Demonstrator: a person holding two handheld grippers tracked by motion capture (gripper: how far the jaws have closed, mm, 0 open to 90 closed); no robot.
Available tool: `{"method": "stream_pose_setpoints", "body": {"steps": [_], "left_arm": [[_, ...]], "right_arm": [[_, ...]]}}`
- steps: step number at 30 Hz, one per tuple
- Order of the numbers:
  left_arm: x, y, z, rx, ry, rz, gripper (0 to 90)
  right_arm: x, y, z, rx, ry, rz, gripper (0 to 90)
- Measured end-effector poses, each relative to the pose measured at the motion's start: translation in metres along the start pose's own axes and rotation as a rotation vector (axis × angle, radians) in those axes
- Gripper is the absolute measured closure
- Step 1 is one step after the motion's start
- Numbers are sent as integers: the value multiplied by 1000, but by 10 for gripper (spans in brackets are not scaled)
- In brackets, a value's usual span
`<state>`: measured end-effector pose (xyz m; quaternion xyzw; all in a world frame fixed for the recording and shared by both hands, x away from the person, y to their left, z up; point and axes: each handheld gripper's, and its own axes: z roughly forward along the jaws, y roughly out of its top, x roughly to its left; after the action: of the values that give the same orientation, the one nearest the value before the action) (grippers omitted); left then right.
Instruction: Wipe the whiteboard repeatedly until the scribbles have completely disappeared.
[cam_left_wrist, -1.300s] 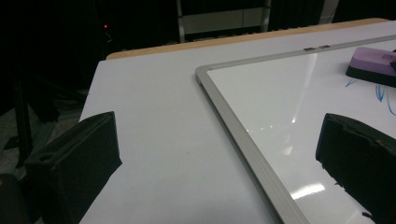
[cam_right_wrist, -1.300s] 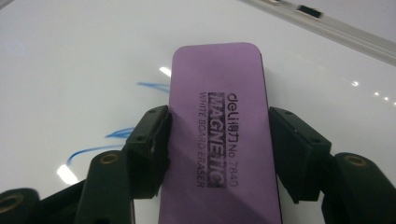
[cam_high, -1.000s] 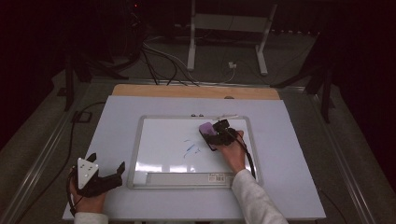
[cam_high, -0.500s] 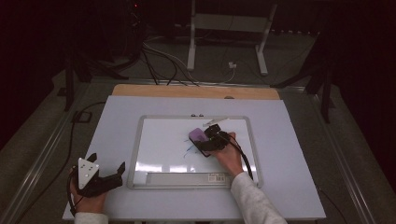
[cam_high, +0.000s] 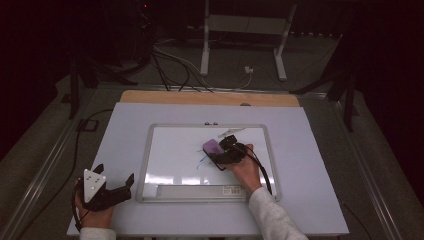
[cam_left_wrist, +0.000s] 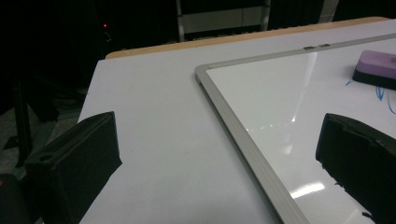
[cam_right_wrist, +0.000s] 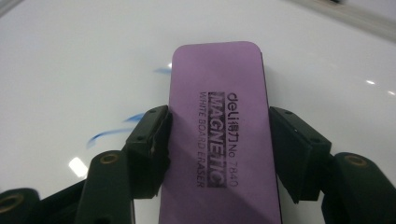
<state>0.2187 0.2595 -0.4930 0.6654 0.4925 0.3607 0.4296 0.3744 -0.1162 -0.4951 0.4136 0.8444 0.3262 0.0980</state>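
Whiteboard (cam_high: 175, 160): right tool (cam_right_wrist: 219, 149) clamping purple eraser (cam_right_wrist: 219, 130).

I see a whiteboard (cam_high: 175, 150) lying flat mid-table (cam_high: 320, 200). My right tongs (cam_high: 220, 152) sit over its centre, clamped on a purple eraser (cam_high: 212, 147), with faint blue marks (cam_high: 200, 161) just at the eraser's 8 o'clock. My left tongs (cam_high: 131, 181) rest on the table off the board's 8 o'clock corner, jaws spread and nothing between them.
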Motion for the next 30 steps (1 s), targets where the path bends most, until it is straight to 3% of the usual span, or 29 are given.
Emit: {"method": "stream_pose_setpoints", "body": {"steps": [4, 7, 9, 12, 19, 22, 26, 28, 30], "left_arm": [[0, 0, 0, -1, 0, -1, 5], [1, 0, -1, -2, 1, -1, 5], [1, 0, -1, -3, 1, -1, 5], [1, 0, 0, -1, 0, -2, 5], [0, 0, 0, 0, 0, 1, 5], [0, 0, 0, -1, 1, -1, 5], [1, 0, -1, -2, 2, -2, 5], [0, 0, 0, 0, 0, -2, 5], [0, 0, 1, 0, 0, -2, 5]], "right_arm": [[4, -1, -2, 19, 21, -34, 413], [0, 0, -4, 16, -50, -34, 413], [-6, 0, -5, 11, -95, -4, 413], [-7, -2, -6, 10, -89, 22, 413], [15, -8, -10, 47, 28, -50, 414], [19, -8, -11, 53, 18, -84, 413], [8, -7, -11, 43, -59, -50, 414], [6, -7, -11, 39, -51, -25, 414], [11, -8, -12, 47, -33, -38, 414]]}}
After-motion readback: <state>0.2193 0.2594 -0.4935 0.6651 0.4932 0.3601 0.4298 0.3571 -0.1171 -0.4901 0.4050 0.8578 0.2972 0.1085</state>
